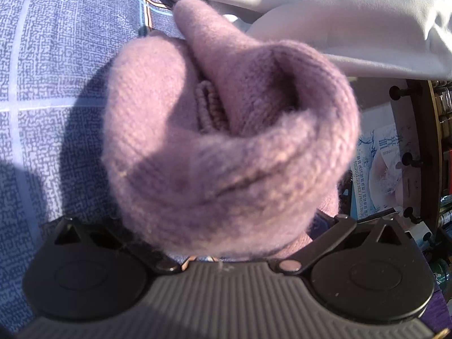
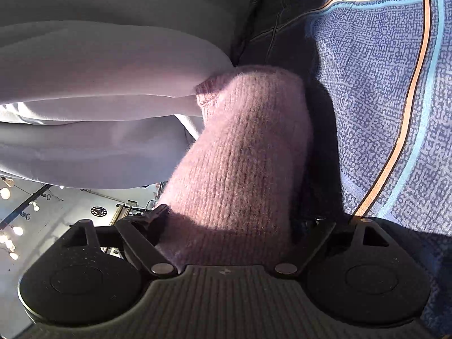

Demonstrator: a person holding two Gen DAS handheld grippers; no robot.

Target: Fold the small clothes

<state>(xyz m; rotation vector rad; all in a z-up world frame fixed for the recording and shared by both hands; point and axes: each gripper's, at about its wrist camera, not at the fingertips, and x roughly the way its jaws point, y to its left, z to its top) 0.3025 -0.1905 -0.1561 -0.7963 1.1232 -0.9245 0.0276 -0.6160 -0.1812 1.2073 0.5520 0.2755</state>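
Note:
A fuzzy pinkish-purple knitted garment (image 1: 226,147) bunches right in front of the left wrist camera, over a blue patterned bedsheet (image 1: 56,84). My left gripper (image 1: 226,240) is shut on it; the knit hides the fingertips. In the right wrist view the same knitted garment (image 2: 243,158) rises from between the jaws toward its ribbed cuff. My right gripper (image 2: 226,243) is shut on it, fingertips hidden by the wool.
A pale grey-lilac quilt (image 1: 339,22) lies at the far side of the bed; it also shows in the right wrist view (image 2: 99,99). The blue sheet with orange and light-blue stripes (image 2: 395,113) is on the right. Shelves and a poster (image 1: 395,155) stand beyond the bed.

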